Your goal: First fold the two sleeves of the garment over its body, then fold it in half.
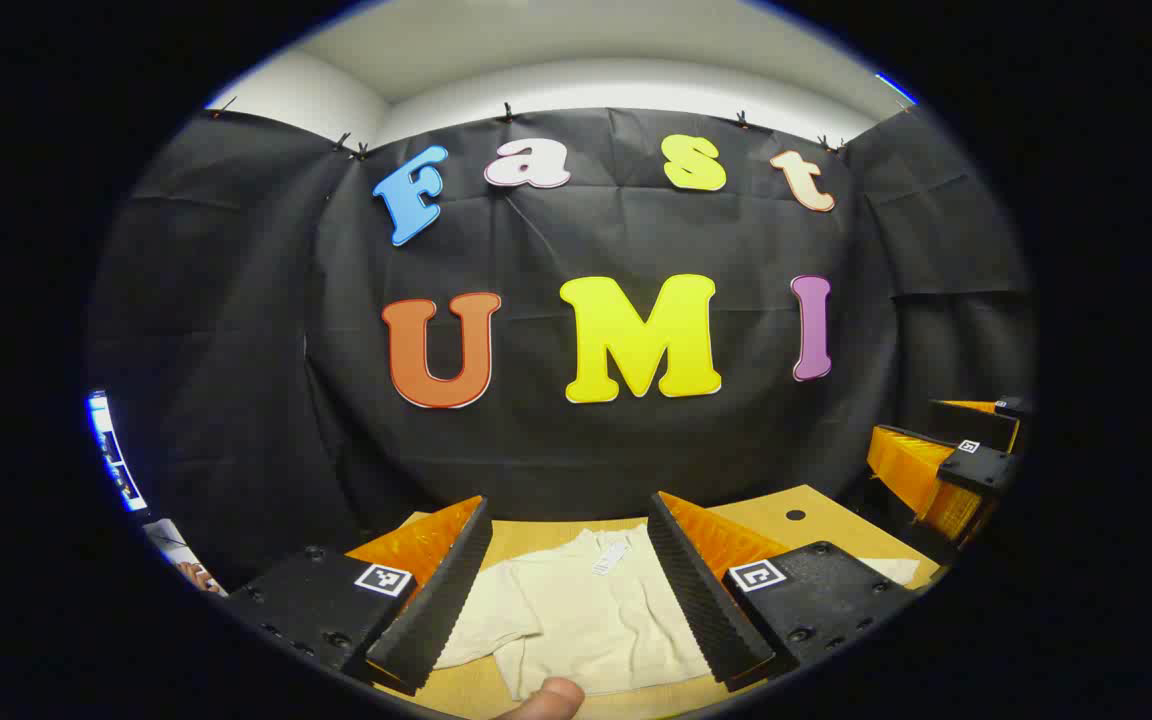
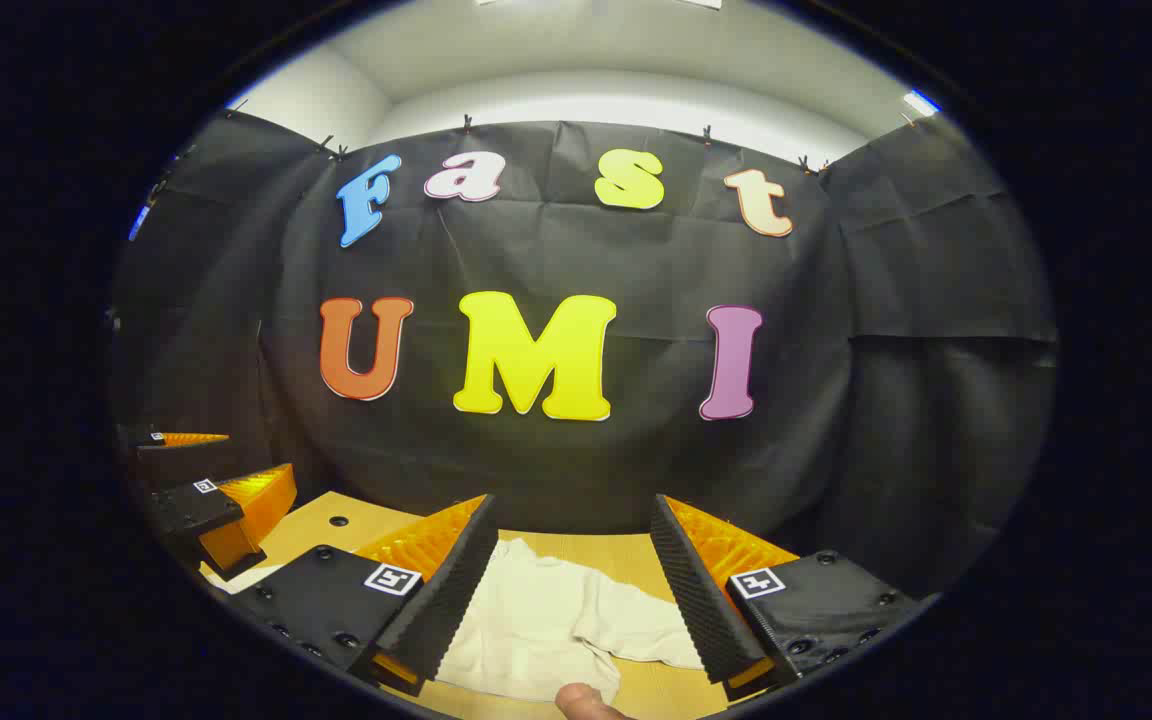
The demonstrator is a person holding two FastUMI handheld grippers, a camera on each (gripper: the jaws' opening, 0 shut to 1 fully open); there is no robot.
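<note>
Nearest in the left gripper view, a thumb tip (image 1: 548,697) is peeking in at the bottom edge, and the left gripper (image 1: 569,590) is hovering with its jaws spread wide and holding nothing. Between them the cream garment (image 1: 576,620) is lying flat on the wooden desk (image 1: 786,505), a short sleeve (image 1: 481,618) reaching out to one side and a label (image 1: 610,557) showing at the neck. Judging by that pose, the gripper is being held high and back so the whole shirt stays in sight.

In the right gripper view, the right gripper (image 2: 569,590) is likewise hanging with jaws apart and empty, over the garment (image 2: 546,625), whose other sleeve (image 2: 651,625) is lying spread, not folded over the body.

Farther off, each view is catching the other gripper at its edge: the right one (image 1: 946,470) beyond the desk's corner, the left one (image 2: 221,505) near a small hole (image 2: 338,521) in the desk.
</note>
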